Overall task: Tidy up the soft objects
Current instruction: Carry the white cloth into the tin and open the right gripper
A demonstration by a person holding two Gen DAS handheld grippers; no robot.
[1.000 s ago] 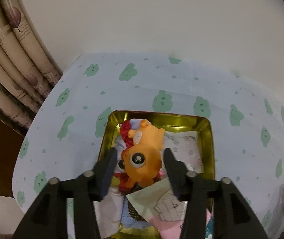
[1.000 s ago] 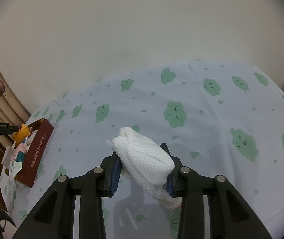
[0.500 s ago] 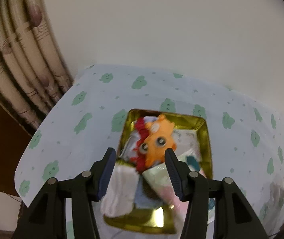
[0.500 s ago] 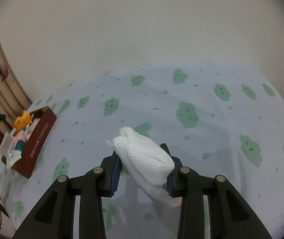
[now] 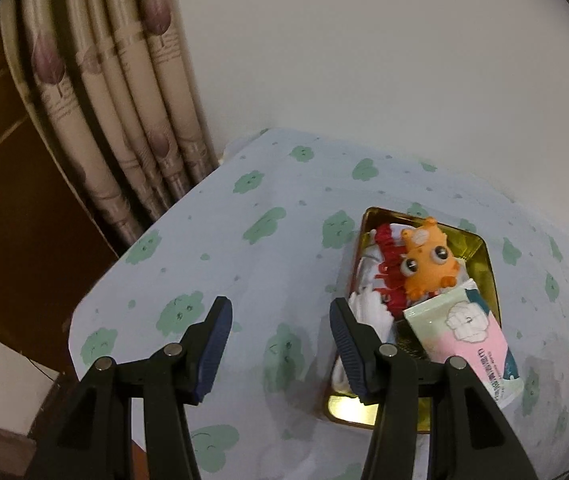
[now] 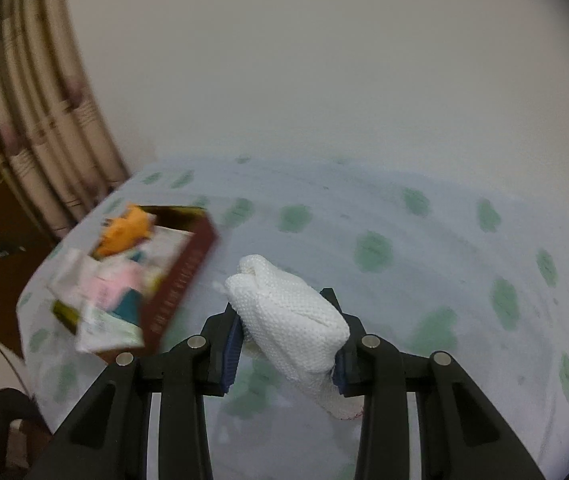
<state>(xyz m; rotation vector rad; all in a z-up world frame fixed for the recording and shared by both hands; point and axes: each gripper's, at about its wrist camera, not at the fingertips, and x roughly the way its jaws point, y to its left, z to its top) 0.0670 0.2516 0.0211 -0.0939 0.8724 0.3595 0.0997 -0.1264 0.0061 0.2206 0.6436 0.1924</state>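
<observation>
White cloth in my right gripper (image 6: 284, 334)
Its jaws pinch the white cloth (image 6: 288, 320); my left gripper (image 5: 280, 330) has jaws spread, empty, beside the tin (image 5: 480, 248), which looks blurred here.

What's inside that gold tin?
In the tin: an orange toy, a red frilly piece, white cloth and a pink-green packet. Whatever lies beneath them is covered.

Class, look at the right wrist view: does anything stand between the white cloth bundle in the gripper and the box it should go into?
Nothing visible does: only bare tablecloth separates the white cloth bundle from the box.
</observation>
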